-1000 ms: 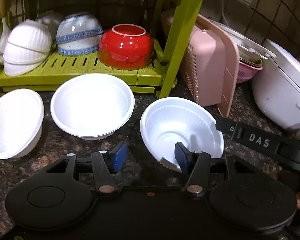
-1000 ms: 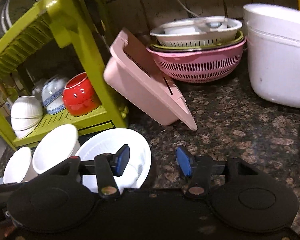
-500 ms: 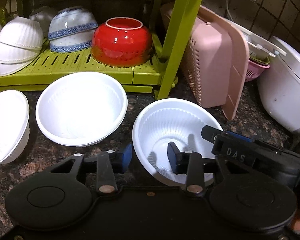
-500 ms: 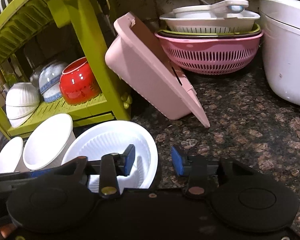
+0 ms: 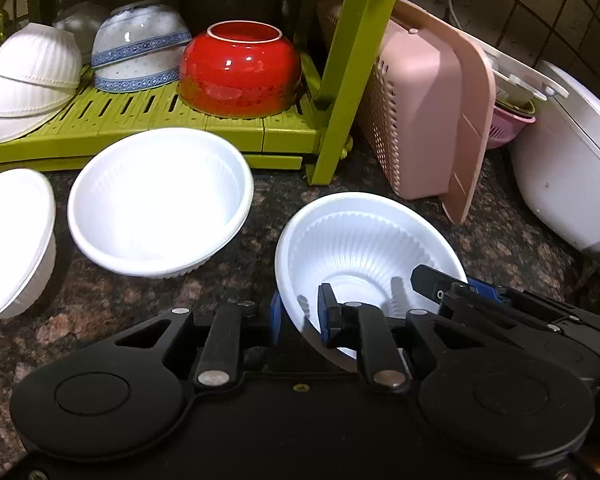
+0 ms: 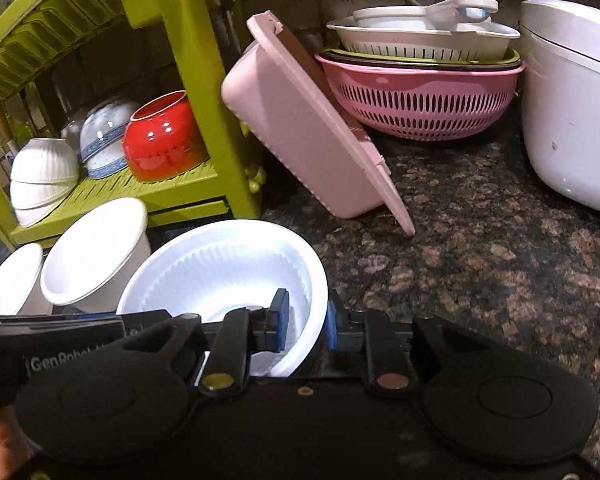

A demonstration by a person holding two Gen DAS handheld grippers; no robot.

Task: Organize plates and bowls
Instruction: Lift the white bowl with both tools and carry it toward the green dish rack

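Granite counter [image 6: 480, 248] lies under both tongs: your left gripper [image 5: 298, 318] and right gripper [image 6: 304, 322] each straddle the ribbed bowl's [image 5: 364, 240] rim, narrowly parted. Whether they pinch is unclear. Squeeze evenly, lift level.

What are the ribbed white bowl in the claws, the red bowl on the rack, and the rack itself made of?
Ribbed white bowl: looks like thin disposable plastic, semi-matte, with fine moulded fluting and a thin rolled rim. Red bowl: probably glazed ceramic, with sharp glossy highlights and a pale unglazed foot ring. Lime-green dish rack: moulded plastic by the look, matte, with slotted panels and chunky legs.
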